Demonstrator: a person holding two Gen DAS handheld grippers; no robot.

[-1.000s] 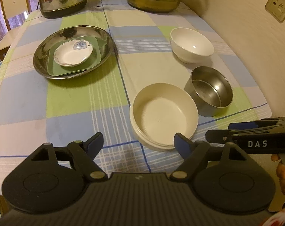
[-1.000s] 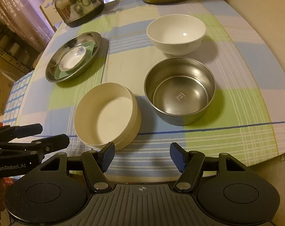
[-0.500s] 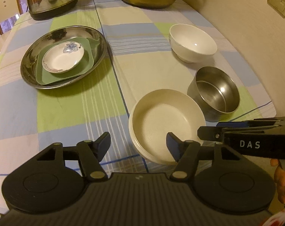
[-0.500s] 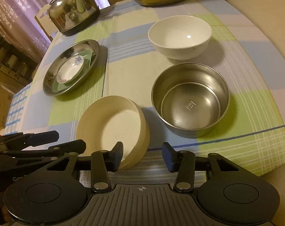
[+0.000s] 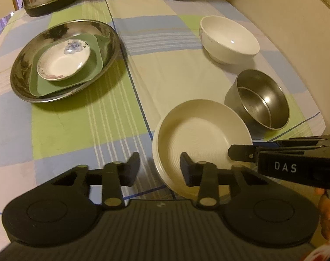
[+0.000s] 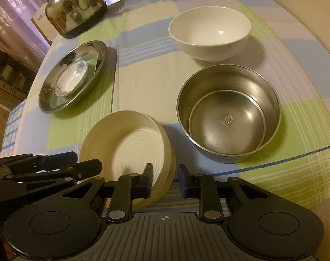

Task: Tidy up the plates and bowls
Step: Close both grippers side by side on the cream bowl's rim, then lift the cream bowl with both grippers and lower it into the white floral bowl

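Right wrist view: both tools (image 6: 165, 179) (image 5: 159, 167) have narrowed astride the cream bowl's (image 6: 130, 150) near rim, neither yet clamped.

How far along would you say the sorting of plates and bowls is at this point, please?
Done: small floral white dish sits on the green square plate inside the wide steel plate. In hand: both claws straddle the cream ridged bowl's tilted rim, right claw and left claw open. Left: deep steel bowl and white ceramic bowl stand separate.
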